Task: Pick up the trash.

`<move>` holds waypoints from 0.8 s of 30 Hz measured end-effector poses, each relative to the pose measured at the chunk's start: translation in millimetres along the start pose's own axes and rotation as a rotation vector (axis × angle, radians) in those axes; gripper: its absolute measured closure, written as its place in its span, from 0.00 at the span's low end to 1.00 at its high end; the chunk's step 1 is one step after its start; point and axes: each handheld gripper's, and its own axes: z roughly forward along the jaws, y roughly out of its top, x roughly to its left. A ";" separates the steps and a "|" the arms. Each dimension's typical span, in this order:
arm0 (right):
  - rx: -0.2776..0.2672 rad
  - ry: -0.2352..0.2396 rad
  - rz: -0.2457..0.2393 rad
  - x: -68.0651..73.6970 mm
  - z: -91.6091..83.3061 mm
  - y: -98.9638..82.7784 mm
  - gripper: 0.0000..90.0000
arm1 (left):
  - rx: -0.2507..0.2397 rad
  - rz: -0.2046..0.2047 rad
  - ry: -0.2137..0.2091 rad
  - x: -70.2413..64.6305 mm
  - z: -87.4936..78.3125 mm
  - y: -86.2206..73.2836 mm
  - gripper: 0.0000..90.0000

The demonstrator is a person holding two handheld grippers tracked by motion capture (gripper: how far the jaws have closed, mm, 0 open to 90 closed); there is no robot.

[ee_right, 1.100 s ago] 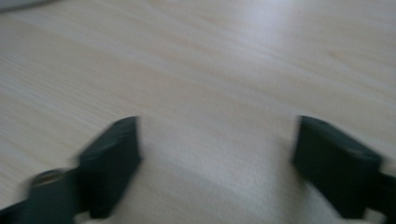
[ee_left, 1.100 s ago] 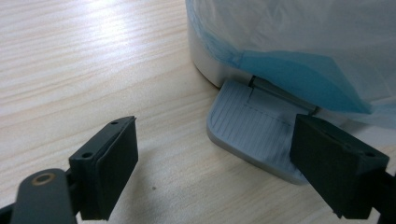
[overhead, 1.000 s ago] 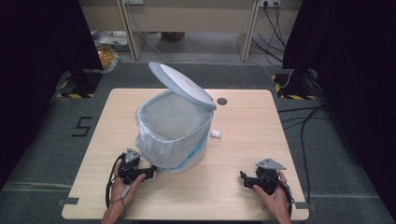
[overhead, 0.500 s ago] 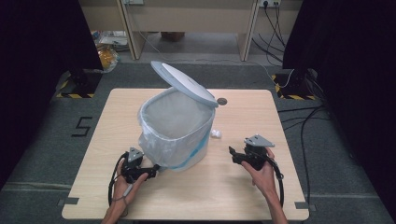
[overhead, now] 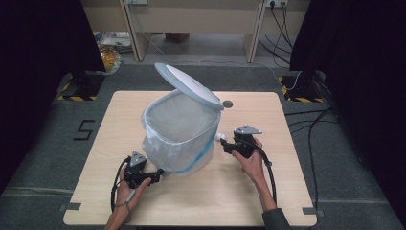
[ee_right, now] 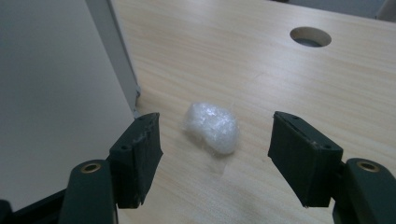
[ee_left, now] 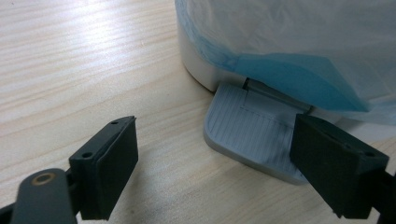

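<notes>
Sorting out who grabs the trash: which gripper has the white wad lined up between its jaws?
The right gripper: the white wad lies before its open jaws. The left gripper faces the bin's grey pedal.

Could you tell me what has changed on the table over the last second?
The right gripper moved forward from the near right edge toward the bin; its open jaws now frame the white wad lying beside the bin, not yet gripped. The left gripper stayed open at the foot pedal, the lid stayed raised, and the wad stayed put.
</notes>
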 end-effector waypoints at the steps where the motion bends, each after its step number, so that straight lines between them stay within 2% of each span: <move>1: 0.007 -0.005 -0.005 0.0 2.8 -1.0 0.38 | 0.002 -0.004 -0.004 0.5 0.1 0.1 0.16; 3: 0.011 0.000 0.004 -0.7 7.1 -2.7 0.39 | 0.002 -0.014 -0.011 1.4 0.6 0.2 0.16; 6: 0.007 0.009 0.018 -3.0 13.5 -4.9 0.43 | 0.001 -0.008 -0.006 0.7 0.4 0.1 0.16; 16: 0.027 0.020 0.014 -2.2 31.8 -9.0 0.52 | 0.003 -0.014 -0.015 1.6 0.7 0.2 0.16; 17: 0.045 0.018 0.008 -1.6 34.5 -8.6 0.51 | 0.003 -0.014 -0.015 1.6 0.7 0.2 0.16; 19: 0.063 -0.011 -0.040 0.5 40.2 -5.0 0.53 | 0.010 -0.019 -0.025 3.0 1.0 0.6 0.16; 21: 0.072 -0.005 -0.044 3.1 44.8 -0.7 0.54 | 0.010 -0.020 -0.026 3.0 1.1 0.5 0.16; 24: 0.114 -0.030 -0.087 5.9 51.6 1.5 0.61 | 0.011 -0.018 -0.027 2.9 1.1 0.6 0.16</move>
